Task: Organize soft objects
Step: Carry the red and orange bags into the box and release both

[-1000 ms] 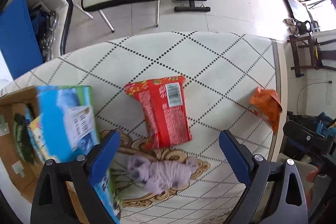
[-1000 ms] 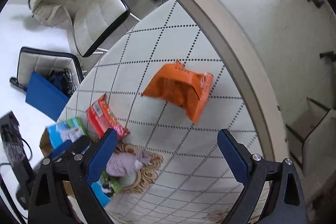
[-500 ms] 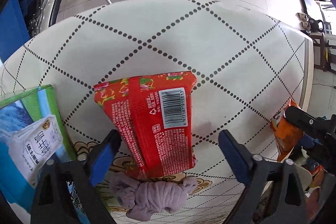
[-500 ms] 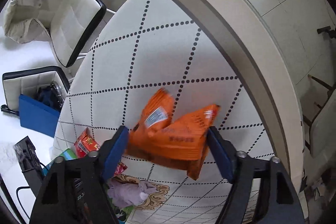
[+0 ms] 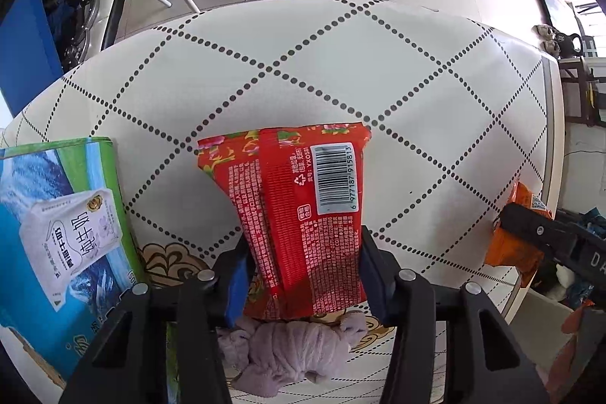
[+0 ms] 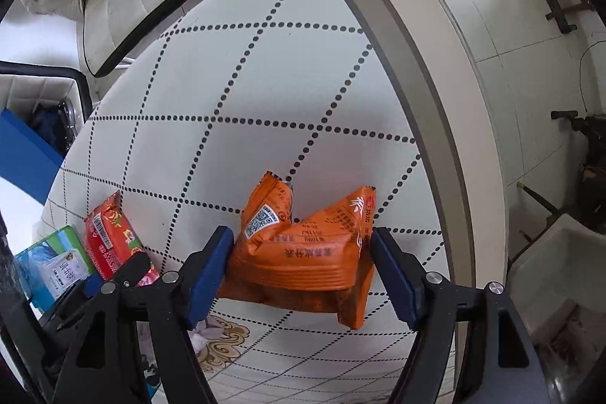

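While both tongs are gripping, your left tongs (image 5: 303,275) are pinching the red packet (image 5: 299,211) and right tongs (image 6: 299,271) the orange packet (image 6: 303,252); next, you are probably lifting toward the box (image 5: 64,226) at nine o'clock.

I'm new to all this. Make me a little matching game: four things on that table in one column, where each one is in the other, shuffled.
Things:
1. red packet
2. orange packet
3. purple cloth
4. milk carton box

Places:
A. lying below the left gripper
B. pinched in the right gripper
C. at the table's left edge
D. pinched in the left gripper

Pairs: 1-D, 2-B, 3-A, 4-C
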Demonstrator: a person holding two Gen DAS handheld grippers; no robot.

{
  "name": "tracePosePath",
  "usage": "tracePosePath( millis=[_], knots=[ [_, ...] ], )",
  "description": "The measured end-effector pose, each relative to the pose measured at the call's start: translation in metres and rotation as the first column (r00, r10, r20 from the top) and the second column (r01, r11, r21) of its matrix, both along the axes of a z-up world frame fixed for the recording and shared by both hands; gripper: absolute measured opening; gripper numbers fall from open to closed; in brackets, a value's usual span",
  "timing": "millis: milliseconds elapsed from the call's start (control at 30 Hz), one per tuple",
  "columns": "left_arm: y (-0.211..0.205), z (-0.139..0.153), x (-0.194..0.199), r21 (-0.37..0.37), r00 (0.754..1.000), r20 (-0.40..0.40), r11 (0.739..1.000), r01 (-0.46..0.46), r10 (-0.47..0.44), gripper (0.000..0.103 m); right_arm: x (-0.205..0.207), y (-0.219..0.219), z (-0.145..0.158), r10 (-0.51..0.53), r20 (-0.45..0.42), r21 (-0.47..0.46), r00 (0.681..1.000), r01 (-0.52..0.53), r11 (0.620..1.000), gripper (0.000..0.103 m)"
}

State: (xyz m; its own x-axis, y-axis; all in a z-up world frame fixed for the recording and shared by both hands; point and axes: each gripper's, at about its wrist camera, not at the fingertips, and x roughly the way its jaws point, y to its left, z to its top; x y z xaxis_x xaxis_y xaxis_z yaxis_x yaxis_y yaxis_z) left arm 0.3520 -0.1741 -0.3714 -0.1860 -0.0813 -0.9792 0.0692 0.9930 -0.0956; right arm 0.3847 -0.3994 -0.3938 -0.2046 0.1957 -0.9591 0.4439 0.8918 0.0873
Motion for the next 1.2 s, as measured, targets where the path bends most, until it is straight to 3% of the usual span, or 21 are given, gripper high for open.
tracePosePath(
  millis=[67, 133, 233, 467, 700, 933, 1200],
  knots=[
    [0.002, 0.0, -0.004, -0.004, 1.0, 0.006, 1.0, -0.001, 0.001, 0.047, -0.003, -0.004, -0.005, -0.019, -0.011, 0.007, 1.0, 0.019, 1.0, 0.076],
    [0.003, 0.003, -0.006, -0.011, 1.0, 0.011, 1.0, -0.003, 0.003, 0.046, -0.006, -0.004, -0.005, -0.014, -0.019, -0.009, 1.0, 0.014, 1.0, 0.06],
    [0.008, 0.009, -0.013, -0.021, 1.0, 0.03, 1.0, 0.003, -0.002, 0.045, -0.014, 0.0, -0.001, 0.004, 0.0, -0.03, 1.0, -0.004, 1.0, 0.054],
    [0.014, 0.054, -0.024, -0.057, 0.995, 0.099, 0.998, 0.024, -0.018, 0.044, -0.035, 0.014, 0.023, 0.03, 0.059, -0.012, 0.998, -0.029, 1.0, 0.052],
    [0.03, 0.118, -0.039, -0.13, 0.98, 0.2, 0.991, 0.042, -0.015, 0.044, -0.06, 0.049, 0.083, 0.106, 0.18, 0.048, 0.978, -0.117, 0.992, 0.052],
    [0.09, 0.181, -0.057, -0.194, 0.958, 0.286, 0.981, 0.024, 0.033, 0.044, -0.079, 0.111, 0.156, 0.175, 0.299, 0.087, 0.938, -0.209, 0.974, 0.052],
    [0.188, 0.222, -0.081, -0.134, 0.938, 0.343, 0.991, 0.004, 0.042, 0.044, -0.105, 0.224, 0.218, 0.256, 0.393, 0.12, 0.883, -0.326, 0.938, 0.052]
  ],
)
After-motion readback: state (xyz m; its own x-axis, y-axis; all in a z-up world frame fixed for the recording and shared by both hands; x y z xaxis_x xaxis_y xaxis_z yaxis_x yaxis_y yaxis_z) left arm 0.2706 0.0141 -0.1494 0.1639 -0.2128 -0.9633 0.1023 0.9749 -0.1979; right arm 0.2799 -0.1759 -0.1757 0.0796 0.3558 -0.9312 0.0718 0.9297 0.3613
